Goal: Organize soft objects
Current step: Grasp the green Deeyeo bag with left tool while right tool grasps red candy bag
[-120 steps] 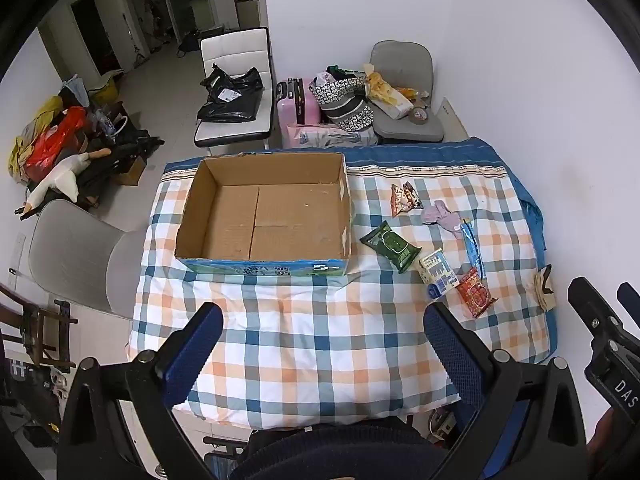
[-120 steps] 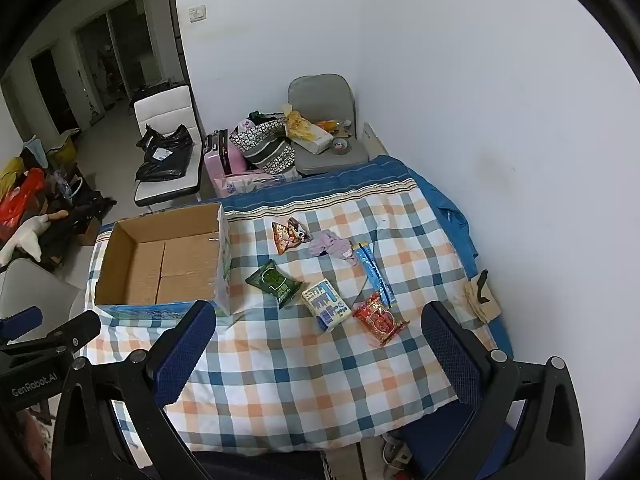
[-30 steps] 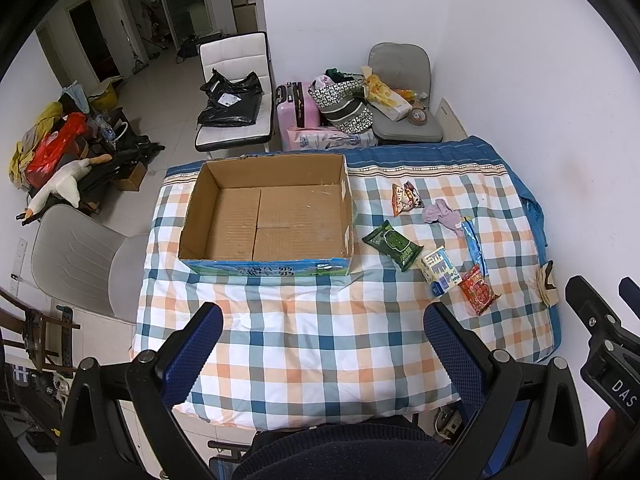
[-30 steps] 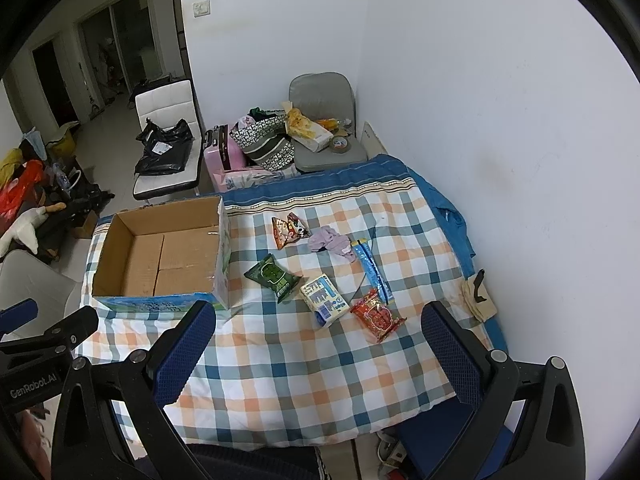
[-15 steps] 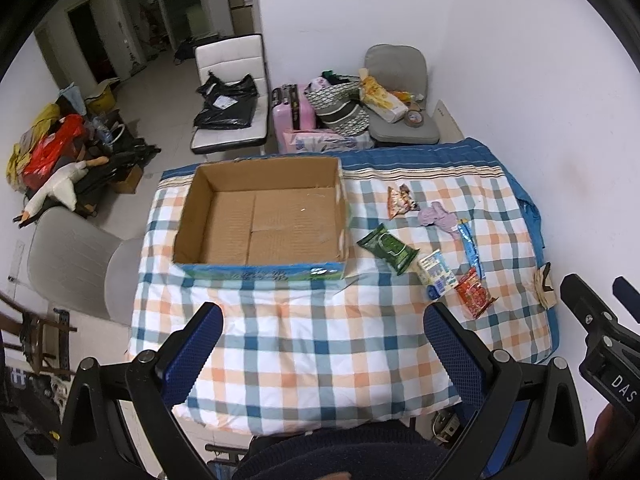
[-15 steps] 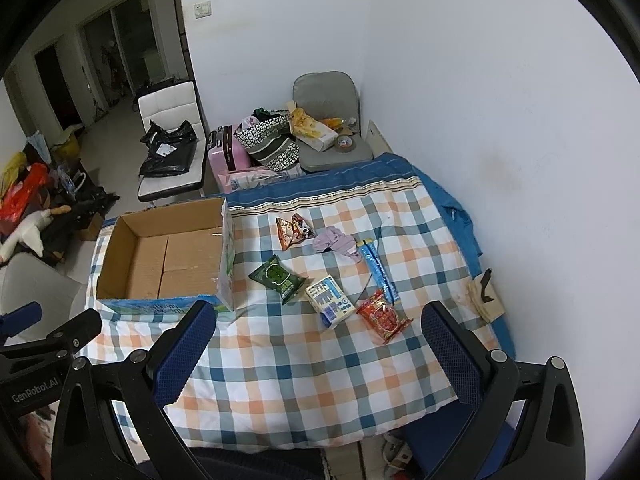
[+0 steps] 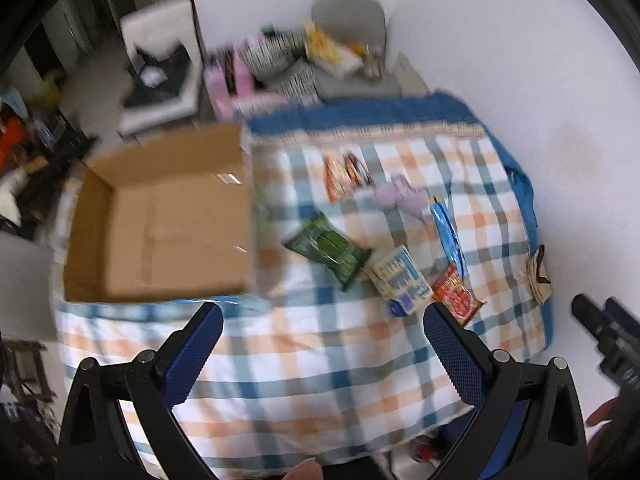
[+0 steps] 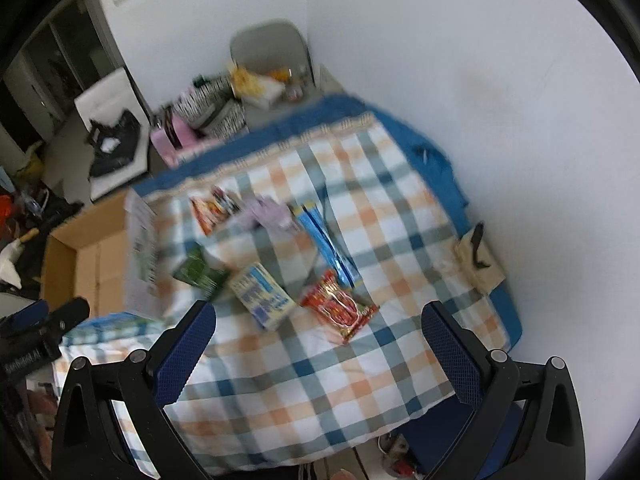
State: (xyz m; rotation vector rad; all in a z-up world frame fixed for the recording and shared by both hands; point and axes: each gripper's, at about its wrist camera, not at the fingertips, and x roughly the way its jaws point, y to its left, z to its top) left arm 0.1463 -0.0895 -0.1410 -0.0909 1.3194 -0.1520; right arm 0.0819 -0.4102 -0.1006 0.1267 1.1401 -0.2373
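Observation:
An open, empty cardboard box sits at the left of a checked tablecloth. To its right lie soft packets: a green pack, a white-blue pack, a red pack, a long blue pack, an orange snack bag and a lilac cloth. My left gripper and right gripper are open and empty, above the table's near edge. Both views are blurred.
A beige item with a black clip lies at the table's right edge by the white wall. Behind the table are a grey chair with clutter, a pink suitcase and a white chair. More clutter lies at far left.
Both grippers have moved forward and to the right, closer to the packets; the box has shifted left in both views and the images are now motion-blurred.

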